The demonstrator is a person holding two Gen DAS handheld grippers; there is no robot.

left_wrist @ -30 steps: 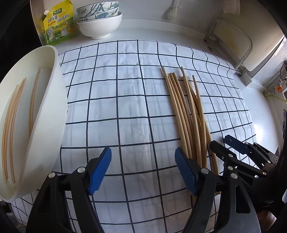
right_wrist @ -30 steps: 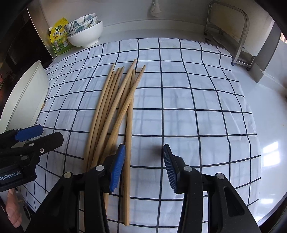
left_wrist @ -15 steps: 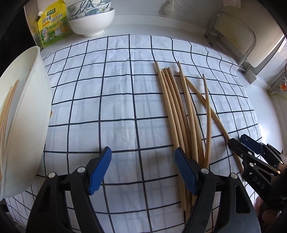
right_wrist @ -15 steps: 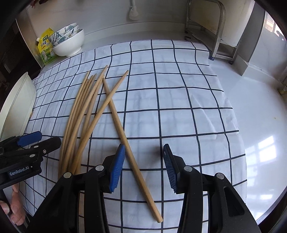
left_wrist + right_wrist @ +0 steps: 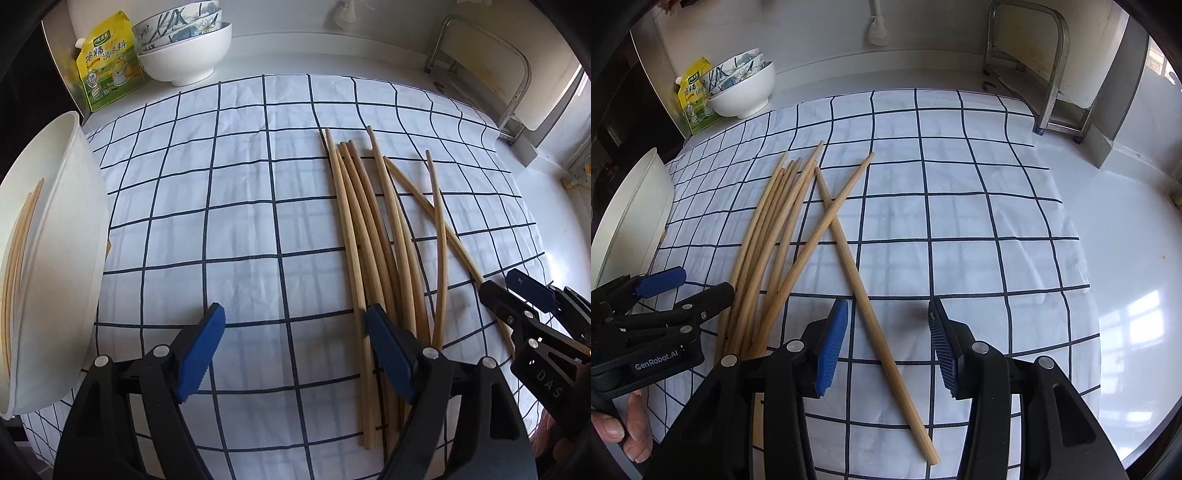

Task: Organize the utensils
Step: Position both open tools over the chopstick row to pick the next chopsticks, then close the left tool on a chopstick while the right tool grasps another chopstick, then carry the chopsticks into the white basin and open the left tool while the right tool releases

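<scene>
Blue-padded black left gripper (image 5: pixel 295 354) hangs over the checked cloth with its jaws opening and nothing between them; its right pad sits just at the left edge of the bundle of pale wooden chopsticks (image 5: pixel 373 236). The blue-padded black right gripper (image 5: pixel 886 347) is parted, unclenched, straddling the lower run of one stray wooden chopstick (image 5: pixel 875 325) that lies crossed over another, its pads not pressing on it. Judged step: picking a stick for transfer to the white oval plastic tray (image 5: pixel 70 236), which stands at the left cloth edge and already holds several chopsticks. To do this well, the right jaws should centre on the stray stick, close squarely across it and lift without dragging the crossed neighbour. The white cloth with a dark grid (image 5: pixel 240 229) covers a white counter; stacked ceramic bowls (image 5: pixel 184 55) and a yellow-green seasoning packet (image 5: pixel 107 62) stand at the back wall, a metal frame (image 5: pixel 1027 66) at right.
</scene>
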